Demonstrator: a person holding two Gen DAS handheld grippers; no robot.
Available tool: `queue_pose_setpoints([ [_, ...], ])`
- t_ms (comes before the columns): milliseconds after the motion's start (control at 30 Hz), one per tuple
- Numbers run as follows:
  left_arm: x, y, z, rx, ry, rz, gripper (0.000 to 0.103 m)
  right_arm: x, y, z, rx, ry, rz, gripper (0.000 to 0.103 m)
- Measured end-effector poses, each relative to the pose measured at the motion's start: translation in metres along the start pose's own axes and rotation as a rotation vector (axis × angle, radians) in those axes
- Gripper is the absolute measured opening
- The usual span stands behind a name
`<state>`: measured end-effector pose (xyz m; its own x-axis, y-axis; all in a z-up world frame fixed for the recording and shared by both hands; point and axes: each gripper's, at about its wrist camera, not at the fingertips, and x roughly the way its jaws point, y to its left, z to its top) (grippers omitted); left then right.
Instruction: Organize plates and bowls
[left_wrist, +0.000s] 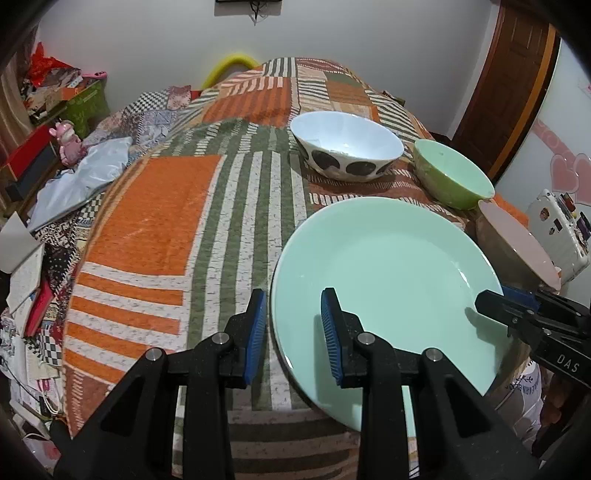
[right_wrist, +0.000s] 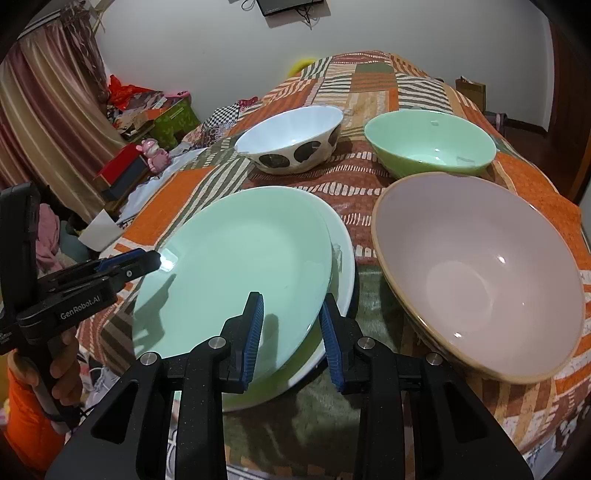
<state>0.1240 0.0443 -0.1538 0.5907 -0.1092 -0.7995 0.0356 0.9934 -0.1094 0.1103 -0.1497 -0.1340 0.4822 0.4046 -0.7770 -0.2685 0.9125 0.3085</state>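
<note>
A mint green plate (left_wrist: 384, 273) (right_wrist: 236, 266) is tilted over a white plate (right_wrist: 341, 258) on the patterned blanket. My left gripper (left_wrist: 293, 332) is open, its jaws astride the green plate's left rim. My right gripper (right_wrist: 291, 336) is open, its jaws astride the same plate's near right rim. A white bowl with black spots (left_wrist: 345, 147) (right_wrist: 291, 140), a green bowl (left_wrist: 452, 177) (right_wrist: 430, 147) and a large pink bowl (right_wrist: 476, 273) (left_wrist: 517, 243) stand behind and to the right.
The blanket-covered surface (left_wrist: 177, 229) drops off at the left, where clutter, boxes and a pink toy (left_wrist: 68, 142) lie. A brown door (left_wrist: 513, 85) stands at the back right. A white case (left_wrist: 557, 229) sits beyond the pink bowl.
</note>
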Motion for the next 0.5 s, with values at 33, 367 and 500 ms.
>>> queue_pose_setpoints([
  [33, -0.002, 0.000, 0.000, -0.001, -0.003, 0.002, 0.029, -0.001, 0.000, 0.000, 0.002, 0.000, 0.001, 0.028],
  [367, -0.032, -0.014, -0.001, 0.022, -0.057, -0.011, 0.029, -0.026, -0.001, 0.001, -0.017, -0.052, 0.002, 0.032],
  [500, -0.044, -0.031, 0.002, 0.051, -0.084, -0.033, 0.030, -0.040, 0.000, 0.003, -0.031, -0.087, 0.008, 0.032],
])
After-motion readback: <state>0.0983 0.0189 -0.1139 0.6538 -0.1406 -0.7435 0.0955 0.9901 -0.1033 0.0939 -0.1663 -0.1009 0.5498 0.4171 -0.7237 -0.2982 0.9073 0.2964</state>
